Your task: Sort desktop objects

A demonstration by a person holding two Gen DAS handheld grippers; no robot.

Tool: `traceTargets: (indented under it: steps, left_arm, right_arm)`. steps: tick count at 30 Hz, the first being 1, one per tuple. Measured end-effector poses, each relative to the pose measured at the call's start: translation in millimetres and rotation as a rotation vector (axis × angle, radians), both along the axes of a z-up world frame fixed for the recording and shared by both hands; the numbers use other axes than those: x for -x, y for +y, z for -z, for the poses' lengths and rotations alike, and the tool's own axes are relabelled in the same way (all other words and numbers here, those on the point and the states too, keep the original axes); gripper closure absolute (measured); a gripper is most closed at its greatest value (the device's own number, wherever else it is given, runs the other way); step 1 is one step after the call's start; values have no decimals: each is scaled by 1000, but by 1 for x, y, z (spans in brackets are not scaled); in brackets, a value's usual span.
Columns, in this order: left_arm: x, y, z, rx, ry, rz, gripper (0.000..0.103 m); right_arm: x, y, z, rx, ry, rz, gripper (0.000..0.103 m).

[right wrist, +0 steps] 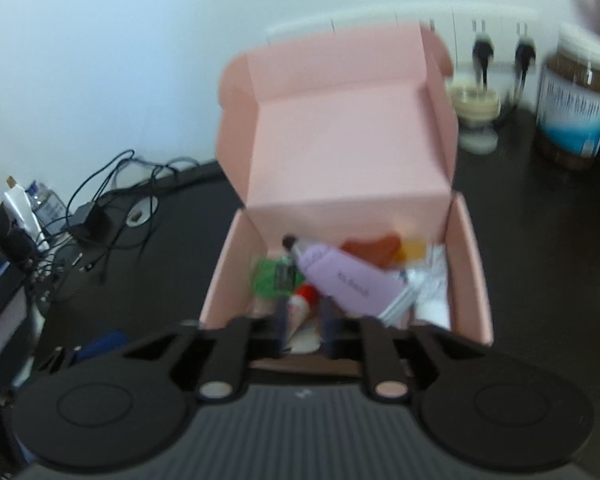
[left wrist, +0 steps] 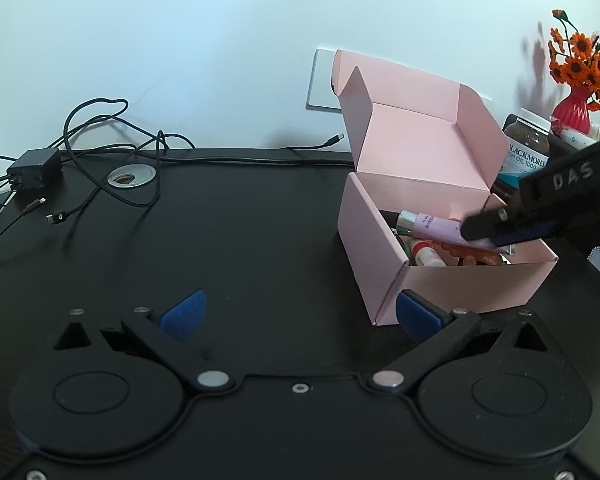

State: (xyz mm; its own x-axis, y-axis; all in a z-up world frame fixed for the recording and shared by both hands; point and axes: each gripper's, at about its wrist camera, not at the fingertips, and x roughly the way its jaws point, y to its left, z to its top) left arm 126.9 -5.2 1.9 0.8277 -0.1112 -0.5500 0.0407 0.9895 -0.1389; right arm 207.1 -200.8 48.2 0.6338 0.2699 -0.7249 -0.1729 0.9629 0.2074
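Observation:
An open pink cardboard box stands on the black desk, its lid up at the back. Inside lies a lilac tube on top of a green packet, a small red-capped tube and other small items. My right gripper hangs over the box's near wall with its fingers apart and nothing pressed between them. The lilac tube lies just beyond and right of its fingers. In the left wrist view the right gripper reaches in from the right. My left gripper is wide open and empty, left of the box's near corner.
A black charger with tangled cables and a metal grommet lie at the desk's back left. Right of the box stand a brown supplement jar, a red vase of orange flowers and a small jar. Plugs sit in wall sockets behind.

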Motion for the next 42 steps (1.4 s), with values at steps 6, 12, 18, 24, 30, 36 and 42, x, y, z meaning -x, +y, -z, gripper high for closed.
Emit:
traceTargets:
  steps: [6,12,18,24,30,36,42]
  left_arm:
    - [2,-3,0,-12,-10,10,0]
    - [5,-7,0,-28,-29,21,0]
    - [8,-9,-1,-40,-53,25,0]
    - [13,-10,-3,-47,-87,24,0]
    - [15,-9,-4,-34,-93,36,0]
    - [17,-12,-4,-53,-106,33,0]
    - [21,-23,-6,-122,-135,42,0]
  right_arm:
    - [26,4,-3,170,-197,-6,6]
    - [36,-14,-1,148,-219,24,1]
    - [46,-50,4,51,-274,121,1]
    - [51,-68,14,93,-303,250,1]
    - [65,-64,27,167,-392,227,1]
    - [68,-63,34,115,-407,173,1]
    - [82,-64,38,79,-503,179,1]
